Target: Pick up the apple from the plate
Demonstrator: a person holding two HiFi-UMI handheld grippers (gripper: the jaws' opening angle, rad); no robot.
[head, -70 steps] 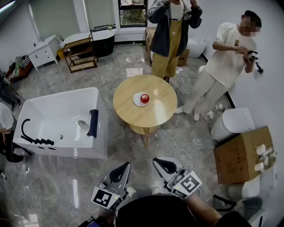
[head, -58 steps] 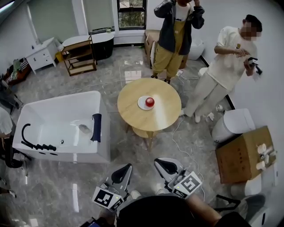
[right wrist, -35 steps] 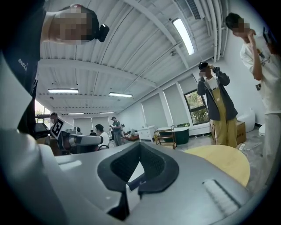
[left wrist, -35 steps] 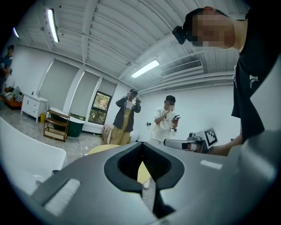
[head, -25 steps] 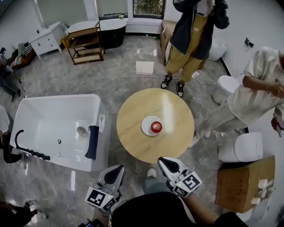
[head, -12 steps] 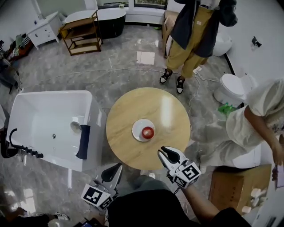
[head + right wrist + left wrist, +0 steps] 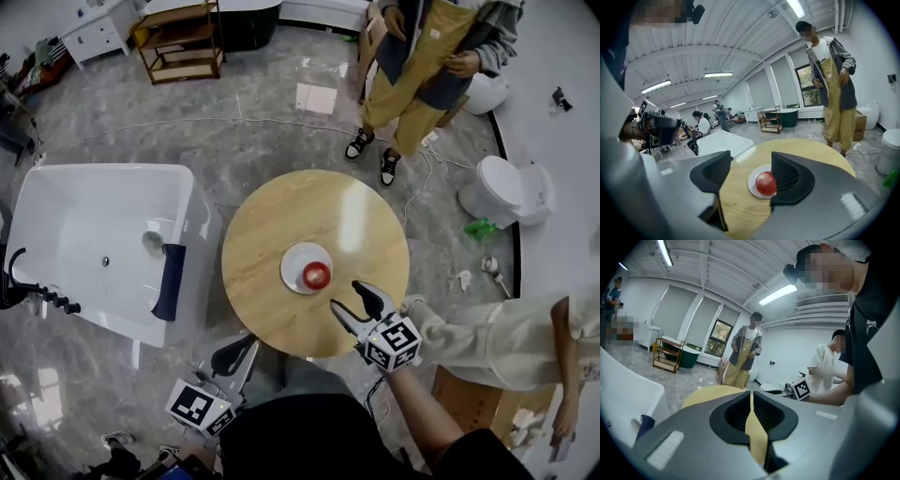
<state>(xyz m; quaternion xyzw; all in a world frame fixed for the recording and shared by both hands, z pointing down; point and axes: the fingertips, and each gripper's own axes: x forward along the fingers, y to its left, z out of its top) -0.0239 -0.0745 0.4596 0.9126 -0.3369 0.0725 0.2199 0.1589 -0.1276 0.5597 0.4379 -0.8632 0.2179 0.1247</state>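
One round wooden table (image 7: 281, 225) stood on a grey marbled floor (image 7: 262, 131) in a showroom. A white bathtub (image 7: 56, 234) sat just beside it, with a toilet (image 7: 506, 192) and a wooden shelf unit (image 7: 183, 37) farther off. A person in yellow overalls (image 7: 422, 66) stood beyond the table.

The apple (image 7: 316, 275) was red and glossy. It sat on a small white plate (image 7: 292, 264) near my edge of the tabletop, toward the plate's right side.

My right gripper (image 7: 348, 295) hung over the table edge just short of the plate. Its jaws had just been opening and stood well apart, with no grip on anything. Seen along them, the apple lay ahead in the gap, close by the right jaw, and neither pad touched it.

My left gripper (image 7: 236, 353) was low beside the table with its jaws drawn together, and nothing was caught between them.

From the left gripper view, its own grey body blocked most of the table, and only a thin strip of wood showed through the seam. In the right gripper view the right jaw covered part of the plate's rim. A person in pale clothes (image 7: 525, 328) was cut off at the frame's right edge.
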